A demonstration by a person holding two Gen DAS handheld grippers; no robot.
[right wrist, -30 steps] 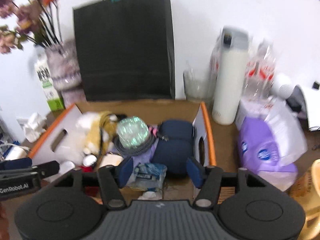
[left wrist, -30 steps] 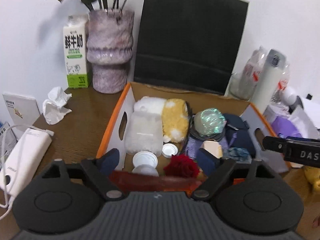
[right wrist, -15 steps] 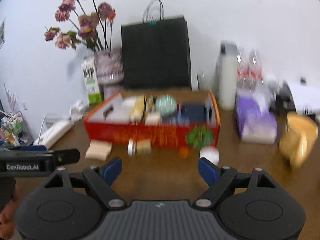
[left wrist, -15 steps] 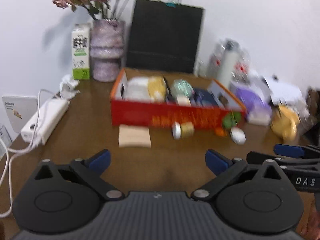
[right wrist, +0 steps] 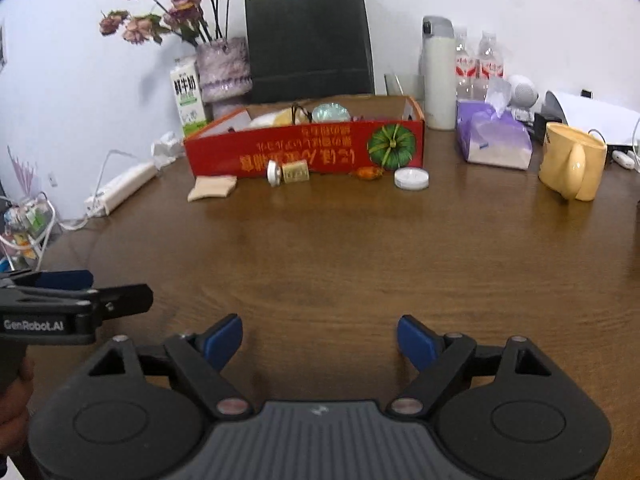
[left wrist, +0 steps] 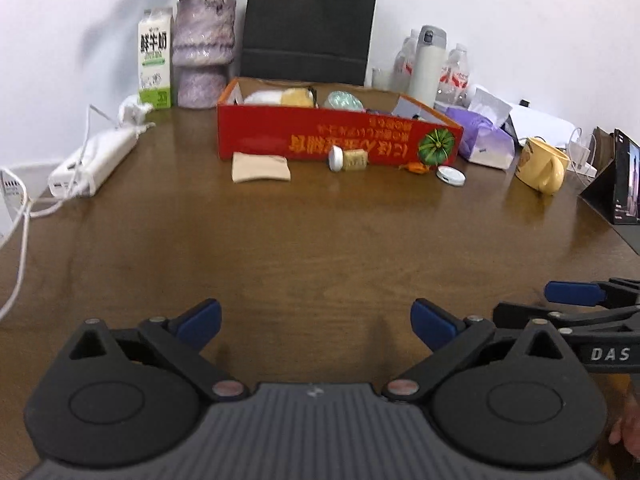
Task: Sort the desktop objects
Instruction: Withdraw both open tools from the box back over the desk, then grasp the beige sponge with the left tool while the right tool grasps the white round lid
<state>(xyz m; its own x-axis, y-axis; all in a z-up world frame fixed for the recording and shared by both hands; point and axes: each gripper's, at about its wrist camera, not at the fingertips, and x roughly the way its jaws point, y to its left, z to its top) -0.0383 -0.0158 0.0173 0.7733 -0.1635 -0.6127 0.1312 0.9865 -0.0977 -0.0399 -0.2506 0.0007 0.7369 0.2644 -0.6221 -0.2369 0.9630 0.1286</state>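
The left gripper (left wrist: 316, 318) and right gripper (right wrist: 320, 338) both stand wide apart and empty, low over the bare near part of the table (right wrist: 340, 248). Well beyond them, a beige pad (right wrist: 212, 189), small capped bottle (right wrist: 290, 172), orange wrapped sweet (right wrist: 367, 174) and round white tin (right wrist: 411, 178) lie just in front of the red box (right wrist: 308, 152). The step in hand appears to be selecting the next item. The next move calls for a long forward reach, then closing on one item.
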